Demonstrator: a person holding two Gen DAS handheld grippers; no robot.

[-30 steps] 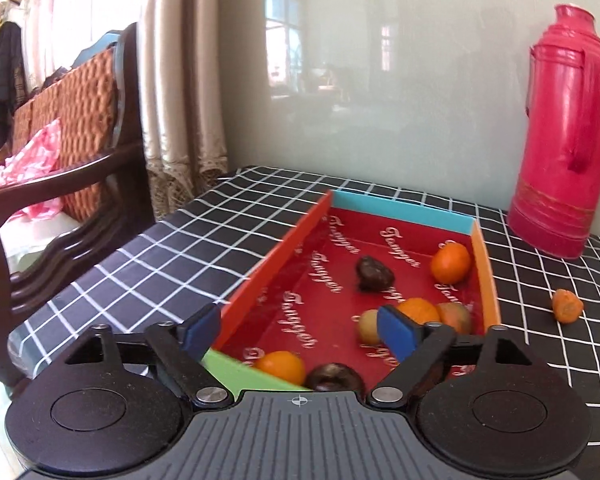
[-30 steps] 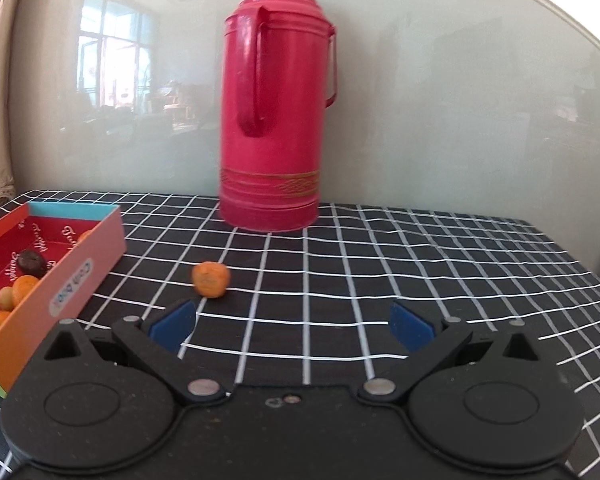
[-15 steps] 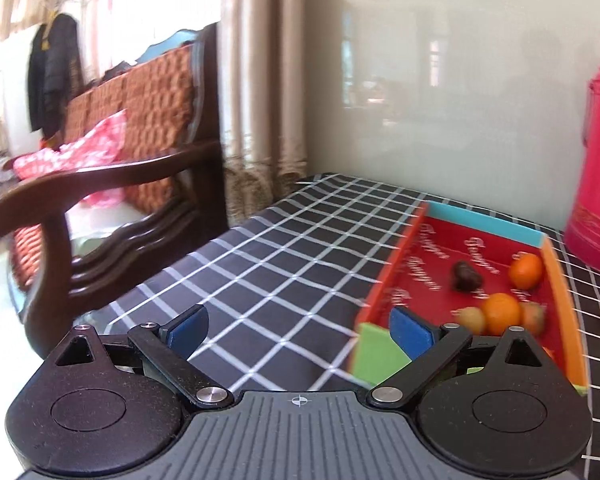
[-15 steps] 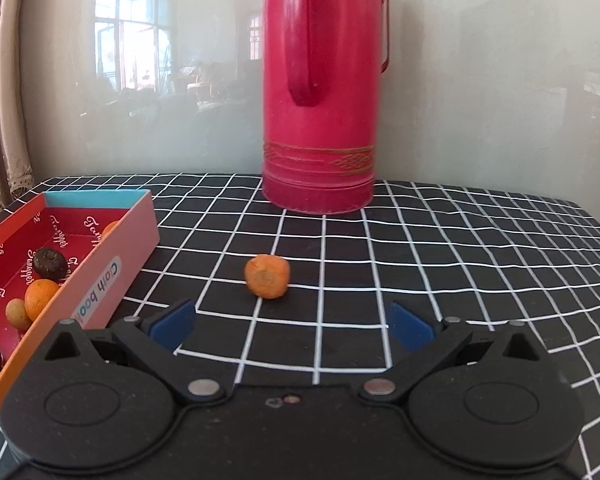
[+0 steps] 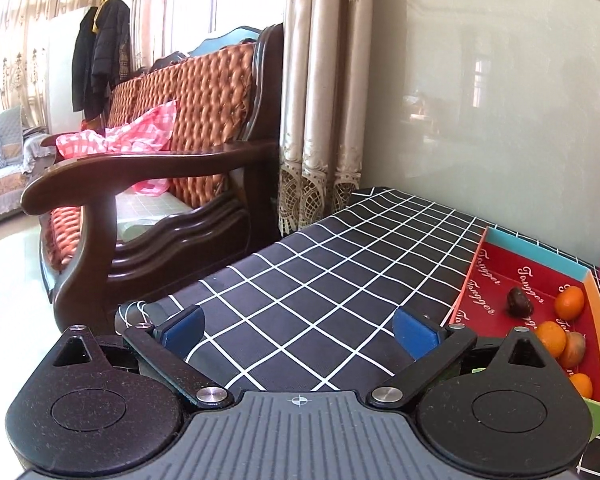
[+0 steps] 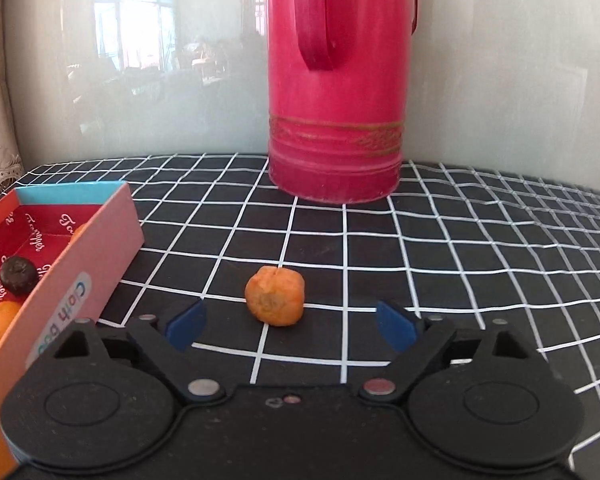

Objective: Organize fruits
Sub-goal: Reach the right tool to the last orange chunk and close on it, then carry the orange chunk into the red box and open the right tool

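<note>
A loose orange fruit [image 6: 275,296] lies on the black checked tablecloth, just ahead of my open, empty right gripper [image 6: 290,326], between the lines of its blue fingertips. A red cardboard box [image 6: 100,264] with several orange and dark fruits stands to its left. In the left wrist view the same box [image 5: 500,276] is at the far right, holding oranges [image 5: 569,302] and a dark fruit [image 5: 519,301]. My left gripper [image 5: 298,328] is open and empty over bare tablecloth, left of the box.
A tall red thermos [image 6: 336,92] stands behind the loose fruit near the wall. A dark wooden armchair [image 5: 148,184] with an orange cushion sits beyond the table's left edge [image 5: 188,292]. Curtains [image 5: 320,92] hang behind it.
My left gripper has swung left, away from above the box, which now sits at the right edge. My right gripper has moved forward toward the loose orange fruit, which looms larger.
</note>
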